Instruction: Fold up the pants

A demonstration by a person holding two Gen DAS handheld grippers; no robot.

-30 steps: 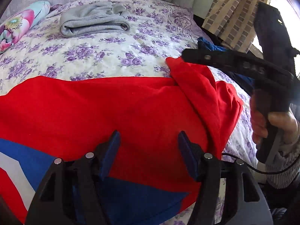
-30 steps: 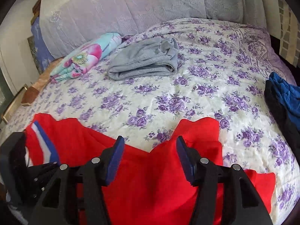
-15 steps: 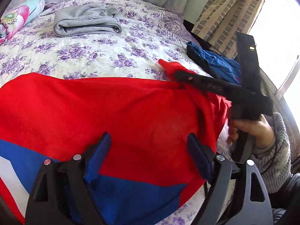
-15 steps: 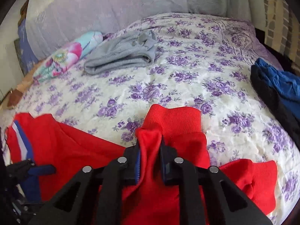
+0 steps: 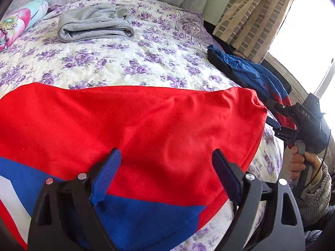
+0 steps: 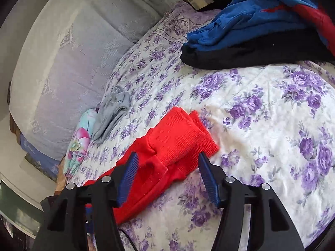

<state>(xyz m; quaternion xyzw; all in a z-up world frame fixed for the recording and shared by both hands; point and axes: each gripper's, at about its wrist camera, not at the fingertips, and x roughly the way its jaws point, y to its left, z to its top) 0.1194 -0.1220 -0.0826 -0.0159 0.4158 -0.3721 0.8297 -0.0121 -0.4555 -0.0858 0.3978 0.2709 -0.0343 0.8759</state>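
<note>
Left wrist view shows the red pants (image 5: pixel 134 121) spread flat on the bed (image 5: pixel 117 62), which has a purple-flowered cover; a blue and white panel of them lies at the near edge. The left hand-held gripper (image 5: pixel 167 179) hovers over that near part with its jaws wide apart and nothing pressed between the pads; they have just been opening. At the right edge of the pants the right hand-held gripper (image 5: pixel 272 113) is carried by a hand (image 5: pixel 301 163) in a grey knitted sleeve. In the right wrist view its jaws stand apart, having just opened, and the ribbed red cuff (image 6: pixel 178 138) of the pants lies on the bed between and beyond the pads, untouched. A folded grey garment (image 5: pixel 94 25) lies farther up the bed, and a pile of blue and black clothes (image 6: pixel 251 31) sits near the bed's right side
</note>
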